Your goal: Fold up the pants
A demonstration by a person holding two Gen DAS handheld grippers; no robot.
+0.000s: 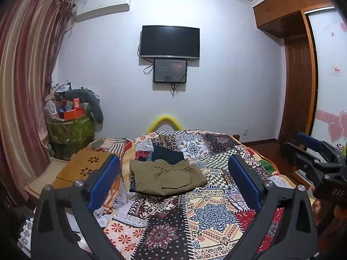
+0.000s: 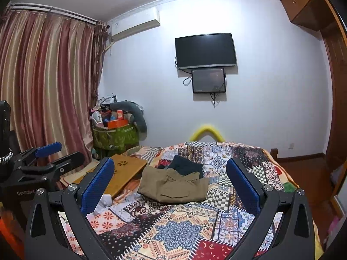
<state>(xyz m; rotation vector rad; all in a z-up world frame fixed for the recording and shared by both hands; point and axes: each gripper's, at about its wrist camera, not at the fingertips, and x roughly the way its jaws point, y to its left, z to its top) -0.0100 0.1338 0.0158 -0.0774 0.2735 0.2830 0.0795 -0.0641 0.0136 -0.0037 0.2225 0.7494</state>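
Note:
Olive-brown pants [image 1: 168,177] [image 2: 173,186] lie folded into a compact rectangle on the patchwork bedspread [image 1: 208,214] [image 2: 180,229], with the waistband on the far side. A dark navy folded garment [image 1: 167,153] [image 2: 186,165] sits just behind them. My left gripper [image 1: 173,173] hovers short of the pants, its blue pads wide apart and nothing between them. My right gripper [image 2: 170,176] is likewise open and empty, held back from the pants. Each gripper shows at the edge of the other's view: the right gripper [image 1: 312,151] and the left gripper [image 2: 54,153].
A wooden lap desk [image 1: 86,166] [image 2: 128,169] rests on the bed's left side, with crumpled white cloth [image 2: 104,203] beside it. A cluttered green bin [image 1: 69,127] stands by the striped curtain [image 1: 23,82]. A television [image 1: 170,42] hangs on the far wall; a wardrobe [image 1: 299,91] is at right.

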